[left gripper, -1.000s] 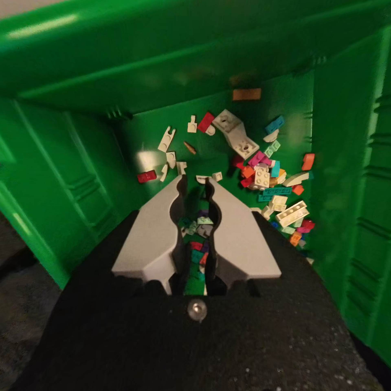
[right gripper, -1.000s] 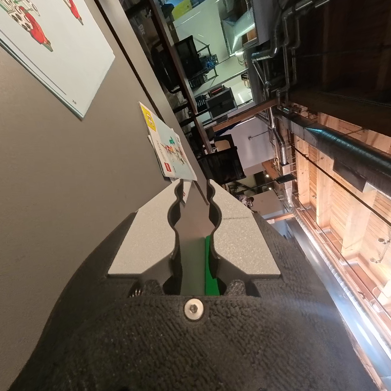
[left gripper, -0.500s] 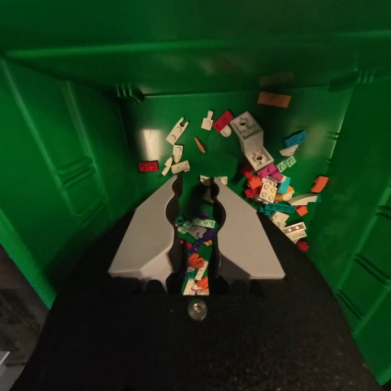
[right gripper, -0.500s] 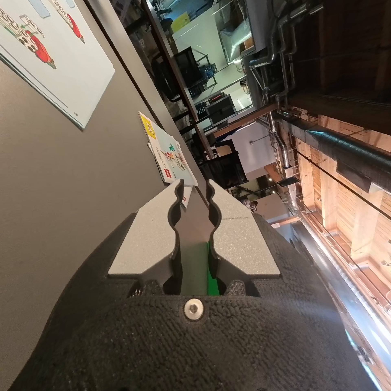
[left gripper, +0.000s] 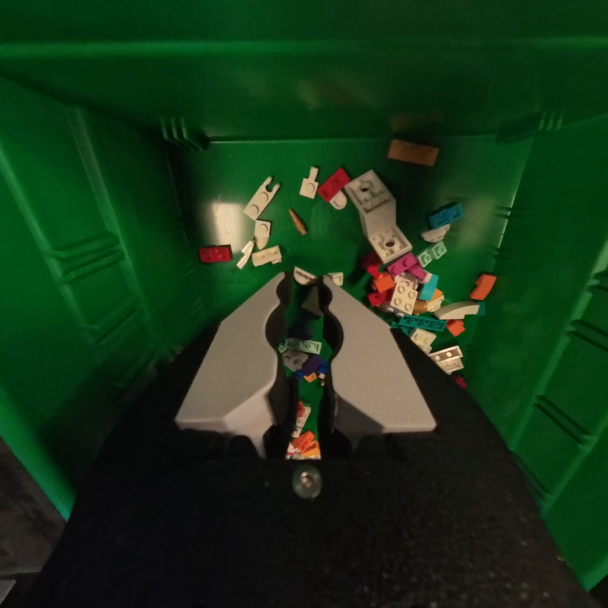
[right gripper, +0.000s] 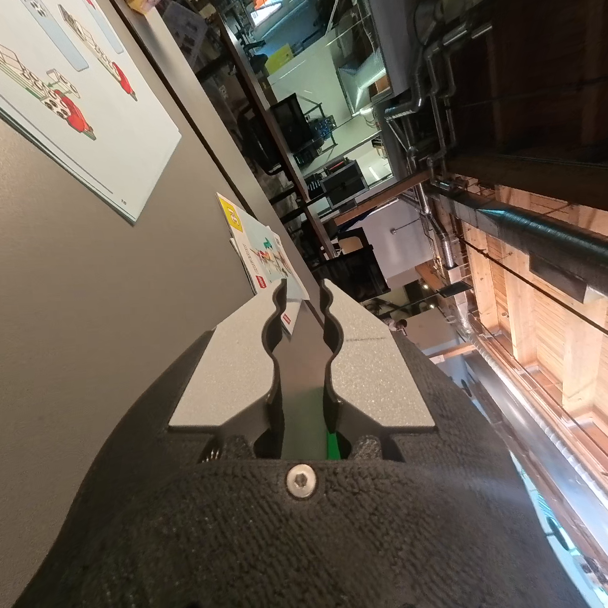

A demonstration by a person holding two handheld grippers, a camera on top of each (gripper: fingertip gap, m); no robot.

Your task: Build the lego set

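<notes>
I had the left gripper (left gripper: 307, 283) down inside the green bin (left gripper: 108, 204), jaws slightly apart with nothing between them, hovering over the loose lego pieces (left gripper: 404, 292) scattered mostly along the bin's right side. The right gripper (right gripper: 302, 291) sat sideways over the grey table (right gripper: 98, 296), also a bit open and empty, booklet (right gripper: 263, 260) just past its tips.

green bin walls (left gripper: 98, 263) close around, bricks (left gripper: 404, 292) crowd right
</notes>
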